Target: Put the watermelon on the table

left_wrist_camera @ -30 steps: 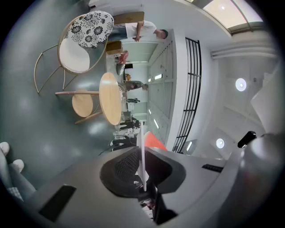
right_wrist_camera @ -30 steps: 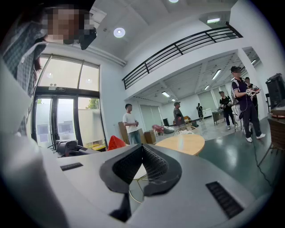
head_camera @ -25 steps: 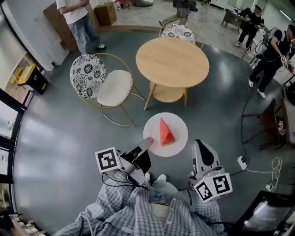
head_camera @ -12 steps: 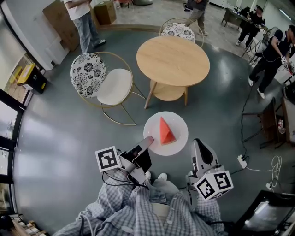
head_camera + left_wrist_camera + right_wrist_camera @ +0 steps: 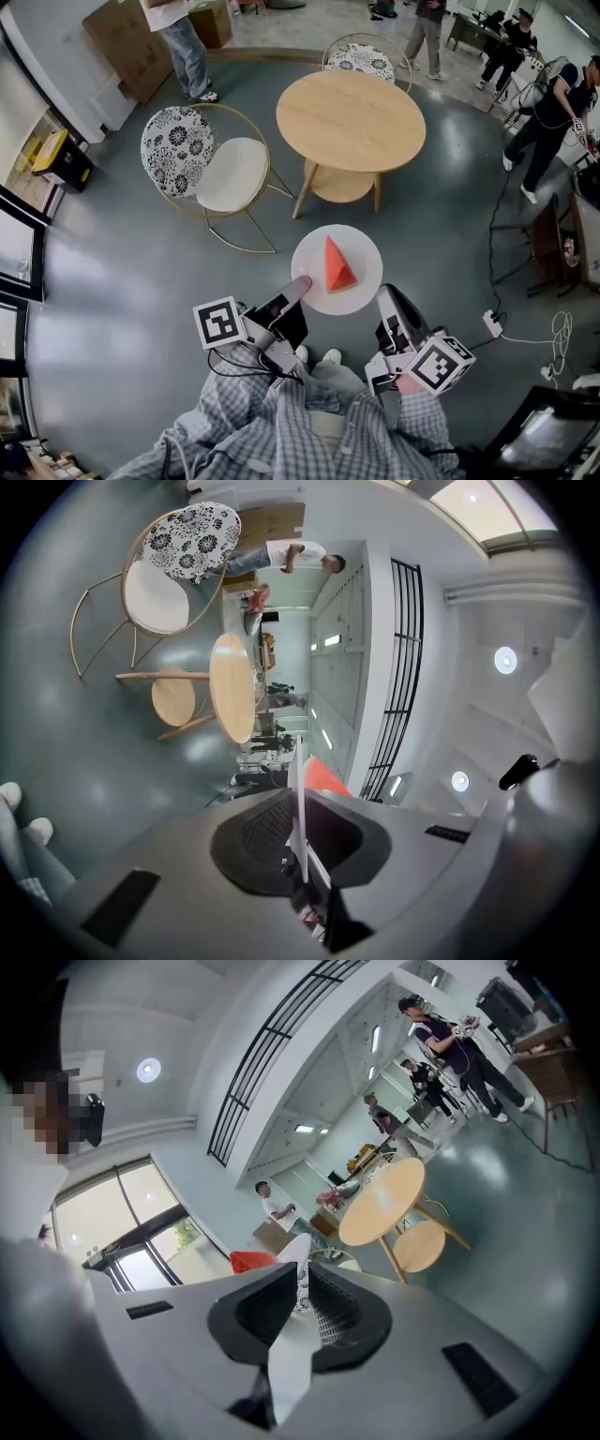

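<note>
- Table: top bare, nothing delivered yet.
- Plate: held over the floor, short of the table.
- Left gripper: clamped on the plate's rim.
- Right gripper: jaws opening, rim in the gap, apparently unpinched.
- Watermelon: on the plate; carry and set-down remain.

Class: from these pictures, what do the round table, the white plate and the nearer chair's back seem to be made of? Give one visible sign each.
Round table: probably wood or wood veneer, matt, judging by its even pale tan colour.
White plate: ceramic or plastic, cannot tell which; it is smooth and plain with a thin rim.
Chair's back: upholstered fabric, by its black-and-white floral print.
</note>
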Demonstrator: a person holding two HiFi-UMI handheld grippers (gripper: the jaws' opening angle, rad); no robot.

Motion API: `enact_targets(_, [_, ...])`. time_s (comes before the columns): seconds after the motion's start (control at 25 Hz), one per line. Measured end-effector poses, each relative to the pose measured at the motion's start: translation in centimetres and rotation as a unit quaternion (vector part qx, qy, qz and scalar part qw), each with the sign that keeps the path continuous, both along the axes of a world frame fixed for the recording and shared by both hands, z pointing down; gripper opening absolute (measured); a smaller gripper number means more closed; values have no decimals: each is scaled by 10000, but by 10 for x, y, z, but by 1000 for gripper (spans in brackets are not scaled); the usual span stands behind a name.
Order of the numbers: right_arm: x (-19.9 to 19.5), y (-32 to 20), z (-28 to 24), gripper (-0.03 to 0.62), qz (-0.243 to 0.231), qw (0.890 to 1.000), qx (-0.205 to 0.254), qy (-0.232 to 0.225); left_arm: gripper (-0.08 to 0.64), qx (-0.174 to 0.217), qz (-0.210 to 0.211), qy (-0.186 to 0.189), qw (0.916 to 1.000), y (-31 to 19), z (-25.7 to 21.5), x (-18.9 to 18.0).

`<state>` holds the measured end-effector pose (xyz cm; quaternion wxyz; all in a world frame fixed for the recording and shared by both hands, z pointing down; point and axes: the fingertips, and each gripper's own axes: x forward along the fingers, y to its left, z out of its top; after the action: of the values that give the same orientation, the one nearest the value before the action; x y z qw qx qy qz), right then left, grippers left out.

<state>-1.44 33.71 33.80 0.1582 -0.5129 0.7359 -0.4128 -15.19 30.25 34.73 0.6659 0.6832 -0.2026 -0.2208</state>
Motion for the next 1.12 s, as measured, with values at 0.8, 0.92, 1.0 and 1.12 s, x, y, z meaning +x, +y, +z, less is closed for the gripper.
enact_targets(0.8, [-28,5,16,52,94,9931,-394,-1105,28,-17,198,79,9998,0,13,-12])
enact_targets(0.92, [-28,5,16,51,180,9916,-382,-1227,28,-10,232,89,9997,0,12,-12])
enact_targets(1.0, [-28,5,17,49,208,9905,-387,-1303,28,-4,235,87,9997,-1,13,-12])
enact_targets(1.12, [-26,1,19,49,171,9901,-357,-1343,28,-14,204,94,9997,-3,16,-10])
